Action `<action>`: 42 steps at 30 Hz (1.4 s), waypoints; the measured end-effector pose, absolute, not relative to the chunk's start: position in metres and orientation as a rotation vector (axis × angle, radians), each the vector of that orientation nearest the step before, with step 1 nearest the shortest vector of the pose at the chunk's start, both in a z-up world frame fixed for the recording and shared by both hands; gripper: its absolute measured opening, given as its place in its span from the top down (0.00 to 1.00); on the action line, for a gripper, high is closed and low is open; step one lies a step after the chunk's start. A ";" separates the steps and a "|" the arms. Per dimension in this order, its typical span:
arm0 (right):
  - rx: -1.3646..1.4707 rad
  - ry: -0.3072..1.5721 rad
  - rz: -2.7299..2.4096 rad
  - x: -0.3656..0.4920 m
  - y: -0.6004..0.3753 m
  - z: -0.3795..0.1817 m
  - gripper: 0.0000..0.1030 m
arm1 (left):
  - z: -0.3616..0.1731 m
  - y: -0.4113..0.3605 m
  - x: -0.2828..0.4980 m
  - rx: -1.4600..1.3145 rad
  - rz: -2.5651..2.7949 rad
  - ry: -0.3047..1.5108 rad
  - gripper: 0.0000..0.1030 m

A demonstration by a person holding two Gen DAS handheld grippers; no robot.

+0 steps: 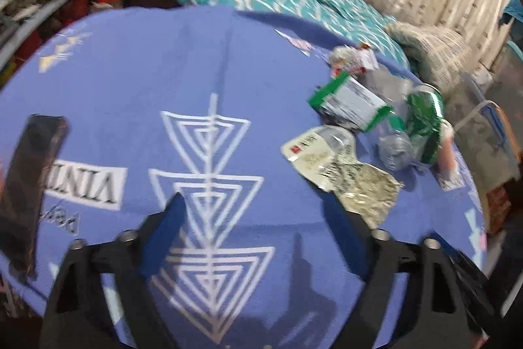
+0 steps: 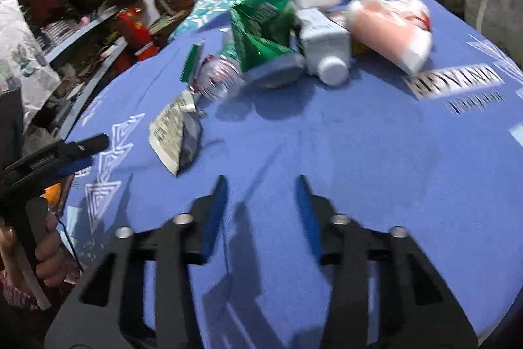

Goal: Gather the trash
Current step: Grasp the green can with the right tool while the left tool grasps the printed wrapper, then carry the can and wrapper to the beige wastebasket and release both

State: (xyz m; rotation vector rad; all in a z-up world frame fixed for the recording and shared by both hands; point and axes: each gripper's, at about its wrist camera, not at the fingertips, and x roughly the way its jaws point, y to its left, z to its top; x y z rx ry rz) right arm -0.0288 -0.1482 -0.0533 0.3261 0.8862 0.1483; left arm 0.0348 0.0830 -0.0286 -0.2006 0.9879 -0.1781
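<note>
Blue-cloth worktop [image 2: 359, 136] beside a bed: your left tool [image 1: 255, 205] and right tool [image 2: 261, 185] both hover open and empty, short of the trash pile [image 2: 278, 38] heaped at the far edge.

Dark flat object [image 1: 31, 185] cut off at left edge, white carton [image 2: 323, 44] print blurred, clear bottle [image 1: 392, 133] partly hidden under wrappers
</note>
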 end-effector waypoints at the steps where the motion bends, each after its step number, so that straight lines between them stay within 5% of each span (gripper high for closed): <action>1: 0.320 0.867 0.138 -0.021 -0.153 -0.049 0.63 | -0.029 0.081 0.038 -0.219 -0.205 1.001 0.32; 7: 0.341 0.787 0.108 0.028 -0.172 -0.020 0.61 | -0.029 0.036 0.062 -0.193 -0.283 1.020 0.37; 11: 0.299 0.768 0.107 0.063 -0.164 -0.011 0.40 | -0.033 0.000 0.083 -0.139 -0.283 1.040 0.23; 14: 0.333 0.806 0.162 0.078 -0.164 -0.019 0.47 | -0.044 -0.021 0.091 -0.065 -0.243 1.055 0.21; 15: 0.332 0.784 0.189 0.076 -0.164 -0.018 0.63 | -0.048 -0.025 0.091 -0.053 -0.246 1.058 0.23; 16: 0.312 0.768 0.197 0.072 -0.163 -0.014 0.70 | -0.051 -0.027 0.089 -0.044 -0.249 1.045 0.26; 17: 0.285 0.756 0.190 0.063 -0.161 -0.010 0.80 | -0.051 -0.026 0.086 -0.054 -0.267 1.034 0.39; 21: 0.291 0.731 0.171 0.024 -0.174 -0.015 0.83 | -0.049 -0.007 0.072 -0.041 -0.303 1.017 0.82; 27: 0.438 0.735 0.139 -0.036 -0.226 -0.038 0.81 | -0.046 0.034 0.045 -0.063 -0.371 1.033 0.78; 28: 0.466 0.733 0.144 -0.042 -0.232 -0.040 0.80 | -0.044 0.037 0.041 -0.071 -0.361 1.036 0.70; 30: 0.512 0.721 0.158 -0.049 -0.239 -0.040 0.80 | -0.038 0.045 0.035 -0.093 -0.324 1.032 0.25; 32: 0.534 0.713 0.167 -0.050 -0.241 -0.039 0.80 | -0.028 0.049 0.027 -0.115 -0.289 0.986 0.18; 34: 0.567 0.711 0.167 -0.048 -0.243 -0.041 0.73 | -0.025 0.041 0.026 -0.090 -0.265 0.997 0.17; 36: 0.605 0.697 0.168 -0.049 -0.244 -0.043 0.35 | -0.027 0.030 0.026 -0.052 -0.250 1.005 0.16; 40: 0.621 0.662 0.184 -0.040 -0.239 -0.041 0.30 | -0.040 -0.002 0.026 0.114 -0.225 1.010 0.18; 42: 0.628 0.696 0.161 -0.025 -0.240 -0.045 0.30 | -0.055 -0.010 0.028 0.206 -0.198 1.044 0.45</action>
